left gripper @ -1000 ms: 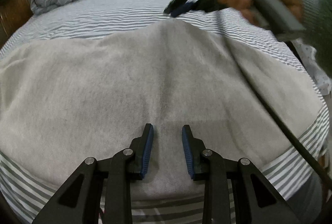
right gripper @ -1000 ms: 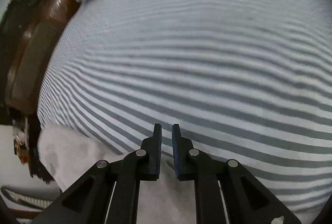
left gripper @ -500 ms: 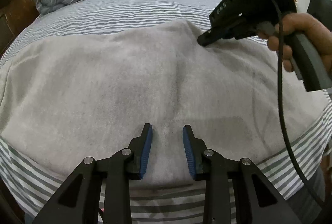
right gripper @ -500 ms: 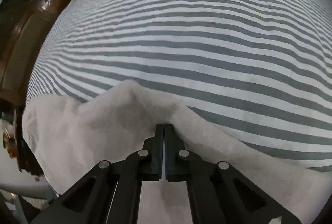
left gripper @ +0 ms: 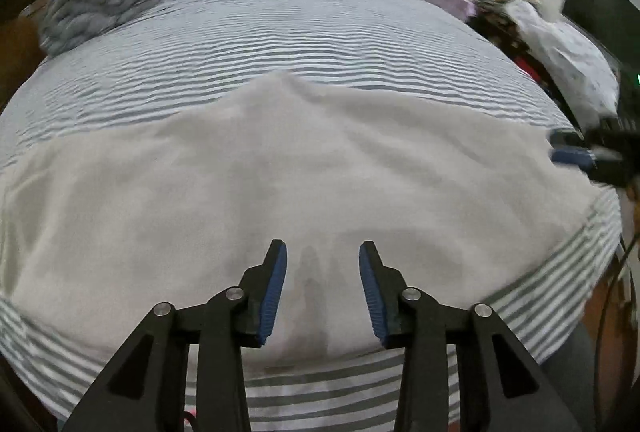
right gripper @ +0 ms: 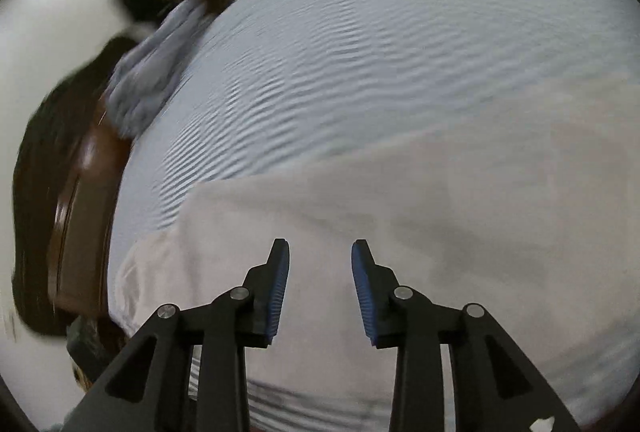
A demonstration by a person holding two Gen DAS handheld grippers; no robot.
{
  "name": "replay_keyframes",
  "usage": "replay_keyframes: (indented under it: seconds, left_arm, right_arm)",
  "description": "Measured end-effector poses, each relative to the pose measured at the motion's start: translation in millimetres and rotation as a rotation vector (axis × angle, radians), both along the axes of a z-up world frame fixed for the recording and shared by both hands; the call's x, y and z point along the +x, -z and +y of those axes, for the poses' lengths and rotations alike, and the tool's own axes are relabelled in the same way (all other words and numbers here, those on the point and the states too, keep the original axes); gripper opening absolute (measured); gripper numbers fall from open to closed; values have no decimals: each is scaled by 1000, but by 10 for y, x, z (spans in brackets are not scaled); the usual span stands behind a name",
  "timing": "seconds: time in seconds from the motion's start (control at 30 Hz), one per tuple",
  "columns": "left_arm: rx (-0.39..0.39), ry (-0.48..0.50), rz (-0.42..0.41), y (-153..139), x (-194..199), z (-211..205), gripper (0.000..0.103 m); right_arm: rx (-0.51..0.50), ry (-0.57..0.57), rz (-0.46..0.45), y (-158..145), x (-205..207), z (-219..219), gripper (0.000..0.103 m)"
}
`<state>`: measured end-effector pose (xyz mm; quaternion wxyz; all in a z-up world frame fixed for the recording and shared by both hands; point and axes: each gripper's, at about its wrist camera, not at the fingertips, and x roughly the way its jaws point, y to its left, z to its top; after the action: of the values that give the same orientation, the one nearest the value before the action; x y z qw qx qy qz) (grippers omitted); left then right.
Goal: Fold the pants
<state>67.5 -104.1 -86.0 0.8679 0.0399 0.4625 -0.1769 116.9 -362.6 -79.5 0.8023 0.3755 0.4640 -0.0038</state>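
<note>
Pants (left gripper: 304, 168) lay spread flat on the striped bed (left gripper: 304, 32), far edge bunched into a peak. Left gripper (left gripper: 322, 288) fingers released, over the near edge. Right gripper (right gripper: 320, 286) fingers apart, holding nothing; view blurred, prob over the pants' corner.

Far half of the bed (left gripper: 304, 28) is bare striped sheet, open room beyond the pants (left gripper: 280, 184), which cover the near half almost edge to edge. Far left corner taken by a bunched grey quilt (left gripper: 104, 4). Wooden bed frame (right gripper: 80, 208) runs along the left edge. Clutter pile (left gripper: 560, 44) stands just off the right edge. Right hand-held gripper (left gripper: 572, 148) sits at the right edge beside the pants, fingers spread.
</note>
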Motion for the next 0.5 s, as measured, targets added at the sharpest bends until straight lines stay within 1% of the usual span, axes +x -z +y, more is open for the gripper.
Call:
replay_keyframes:
  seconds: [0.1,0.13,0.2,0.3,0.4,0.47,0.5]
  left_arm:
    - [-16,43,38,22,8,-289,41]
    - [-19,56,56,47,20,-389,41]
    - [-9,61,65,74,30,-507,41]
    - [8,80,76,88,32,-691,41]
    - [25,115,76,86,49,-912,41]
    - [32,139,69,59,75,-1099,41]
    - [30,155,71,57,97,-1196,41]
  right_arm:
    - [74,202,21,172,-655,-614,33]
    - [91,245,23,208,-794,-767,33]
    - [127,352,27,330,-1111,-1055,34]
    - [167,440,24,508,-1344,-1286,34]
    - [217,476,3,682,-1391,-1448,34]
    - [239,480,-5,775,-1328,-1510,34]
    - [247,483,-11,831,-1359,-1607,34]
